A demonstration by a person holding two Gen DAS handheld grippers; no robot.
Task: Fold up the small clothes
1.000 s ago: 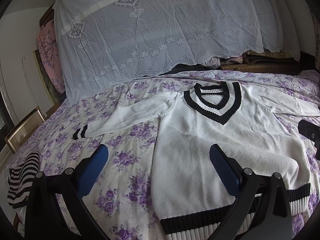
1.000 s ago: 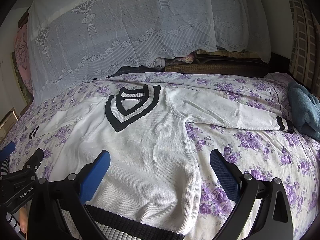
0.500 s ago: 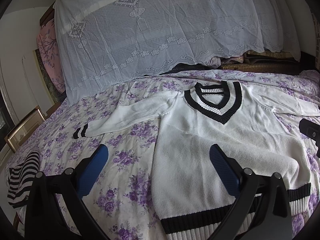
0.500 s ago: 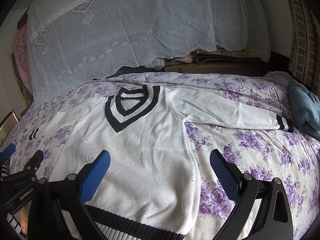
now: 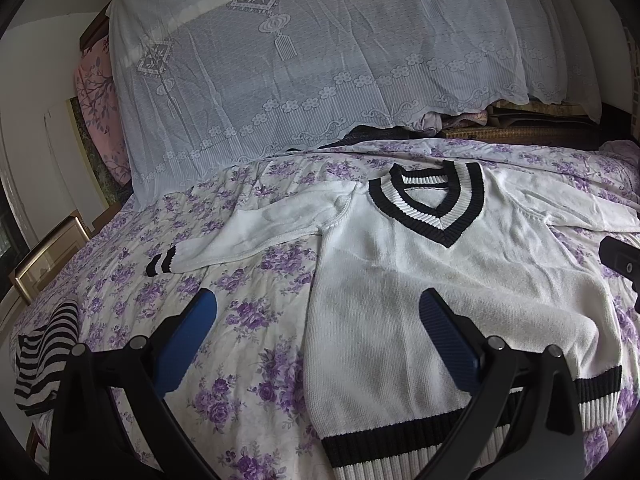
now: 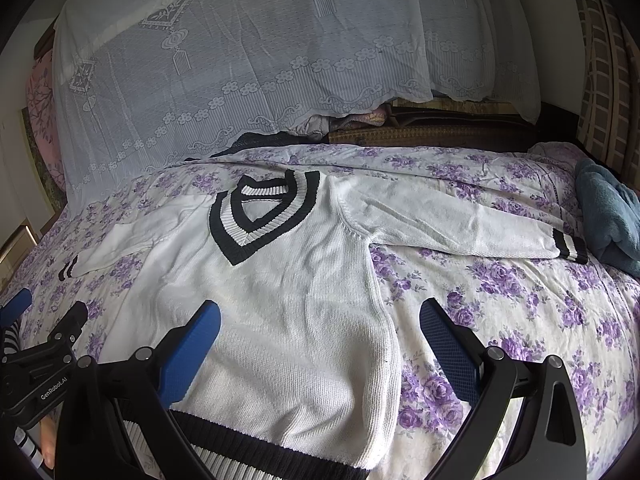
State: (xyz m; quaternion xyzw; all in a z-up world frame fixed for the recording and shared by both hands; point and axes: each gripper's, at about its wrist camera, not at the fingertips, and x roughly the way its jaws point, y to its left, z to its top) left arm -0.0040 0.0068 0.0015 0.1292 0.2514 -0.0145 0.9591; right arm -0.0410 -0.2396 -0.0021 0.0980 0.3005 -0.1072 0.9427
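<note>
A white knit sweater [image 5: 440, 280] [image 6: 280, 300] with a black-and-white striped V-neck, cuffs and hem lies face up on a bed, both sleeves spread out to the sides. My left gripper [image 5: 318, 316] hovers open over the sweater's left side seam near the hem, holding nothing. My right gripper [image 6: 320, 324] hangs open over the sweater's right side near the hem, also with nothing in it. The left sleeve cuff [image 5: 162, 265] lies out to the left, and the right sleeve cuff [image 6: 570, 245] reaches far right.
The bed has a purple-flowered sheet [image 5: 248, 320]. A white lace cloth [image 5: 320, 80] covers a tall pile at the back. A black-and-white striped garment [image 5: 44, 360] sits at the left edge. A teal towel [image 6: 608, 216] lies at the right edge.
Almost nothing differs; both grippers stay open and hover in nearly the same place above the sweater's lower half.
</note>
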